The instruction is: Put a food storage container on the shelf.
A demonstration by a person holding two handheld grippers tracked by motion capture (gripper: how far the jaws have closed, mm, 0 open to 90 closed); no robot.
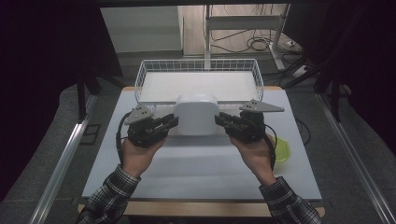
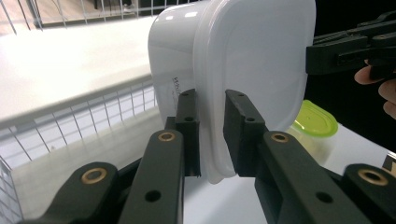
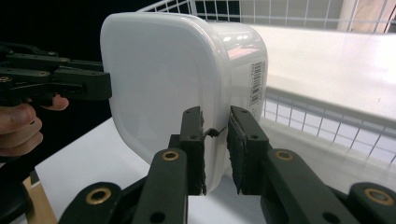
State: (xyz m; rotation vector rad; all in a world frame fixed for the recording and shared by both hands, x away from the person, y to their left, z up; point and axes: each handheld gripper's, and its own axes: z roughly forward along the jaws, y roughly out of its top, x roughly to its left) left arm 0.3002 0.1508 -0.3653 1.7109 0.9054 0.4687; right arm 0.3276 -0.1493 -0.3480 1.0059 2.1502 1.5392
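Two plaid-sleeved forearms are holding grippers. The left gripper (image 1: 172, 122) and right gripper (image 1: 221, 120) are each pinching the tub's (image 1: 196, 114) rim from opposite sides, balancing it above the counter (image 1: 196, 172), just before the wire basket (image 1: 140, 77), probably its destination.

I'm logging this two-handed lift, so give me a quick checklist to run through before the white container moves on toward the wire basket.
1. Left gripper shut on the rim of the white container: ok.
2. Right gripper shut on the opposite rim: ok.
3. Container off the table: ok, the gripper views show it held up on its side.
4. Wire basket has free room on its white floor: ok.
5. Green lid out of the path, lying on the table by the right hand: ok.
6. Container's underside clears the basket's near rim: cannot tell.
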